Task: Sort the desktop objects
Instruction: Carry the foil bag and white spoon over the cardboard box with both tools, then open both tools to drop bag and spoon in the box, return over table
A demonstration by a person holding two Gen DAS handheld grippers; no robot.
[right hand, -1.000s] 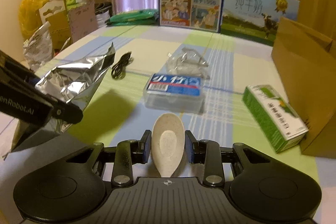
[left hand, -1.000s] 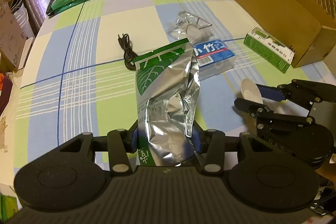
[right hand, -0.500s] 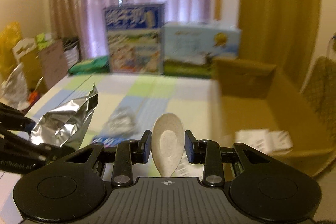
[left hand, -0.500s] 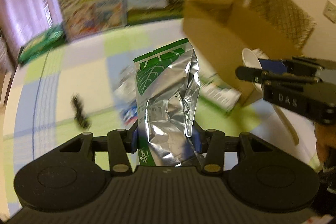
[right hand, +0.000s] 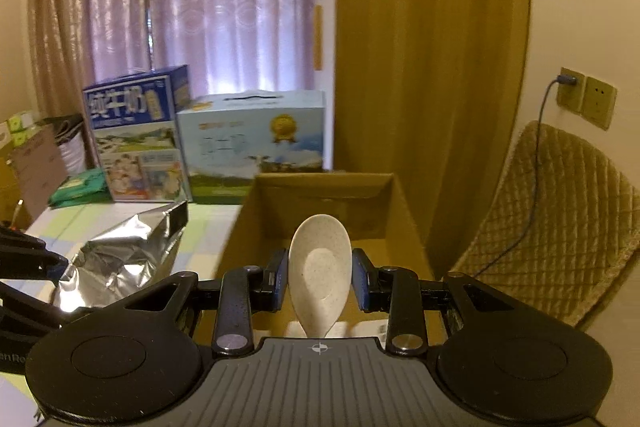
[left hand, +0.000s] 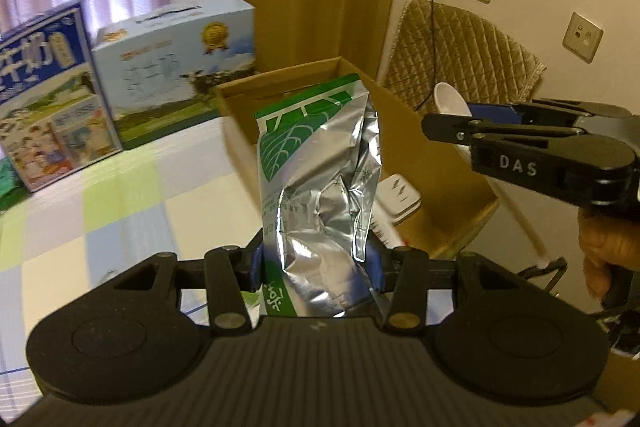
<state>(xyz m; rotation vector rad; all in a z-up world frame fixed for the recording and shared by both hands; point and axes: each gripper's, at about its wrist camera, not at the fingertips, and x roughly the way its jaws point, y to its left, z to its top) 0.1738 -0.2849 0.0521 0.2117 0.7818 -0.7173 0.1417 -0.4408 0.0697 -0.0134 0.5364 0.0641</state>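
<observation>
Foil pouch (left hand: 316,183) and spoon (right hand: 320,273) clamped near cardboard box (right hand: 320,203).

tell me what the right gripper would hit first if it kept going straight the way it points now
Probably the far inner wall of the cardboard box. The right gripper, shut on the spoon, points into the open box, with nothing visible in between, though depth is hard to judge.

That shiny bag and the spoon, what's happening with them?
A person is tidying a table using two hand-held grippers. The left gripper is shut on the bag, and the right gripper is shut on the spoon. Both are held up at the open cardboard box, not yet dropped in. A few things already lie inside it.
</observation>
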